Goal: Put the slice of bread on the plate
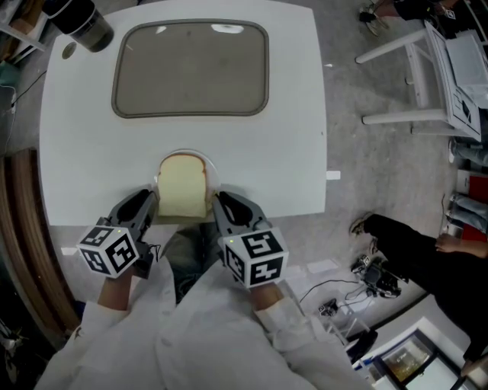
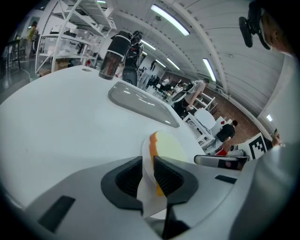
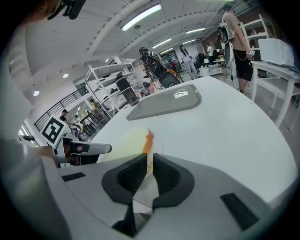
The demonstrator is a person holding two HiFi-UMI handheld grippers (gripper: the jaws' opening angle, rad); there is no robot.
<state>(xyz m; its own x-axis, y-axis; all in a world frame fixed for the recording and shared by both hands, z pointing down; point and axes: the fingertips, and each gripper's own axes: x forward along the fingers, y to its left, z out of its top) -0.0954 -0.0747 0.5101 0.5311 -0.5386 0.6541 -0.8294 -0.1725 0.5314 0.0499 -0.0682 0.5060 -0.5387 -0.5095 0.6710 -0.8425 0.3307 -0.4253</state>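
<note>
Two grippers are nearest: the left gripper (image 1: pixel 149 200) and the right gripper (image 1: pixel 220 202) each have jaws closed to a thin gap on opposite rims of one plate (image 1: pixel 213 172). One bread slice (image 1: pixel 183 187) lies on the plate, at the table's (image 1: pixel 76 160) near edge. Farther back are one tray (image 1: pixel 191 70) and one dark cup (image 1: pixel 82 23).

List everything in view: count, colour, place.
Table: one, white, under everything.
Tray: one, grey, far half of the table.
Tumbler: one, dark, far-left corner.
Side table: one, white, on the floor at right.
Plate: one, white, near edge of the table.
Slice of bread: one, pale yellow with brown crust, on the plate.
Left tongs: one, grey, shut on the plate's left rim.
Right tongs: one, grey, shut on its right rim.
Sleeves: two, white, bottom of the head view.
</note>
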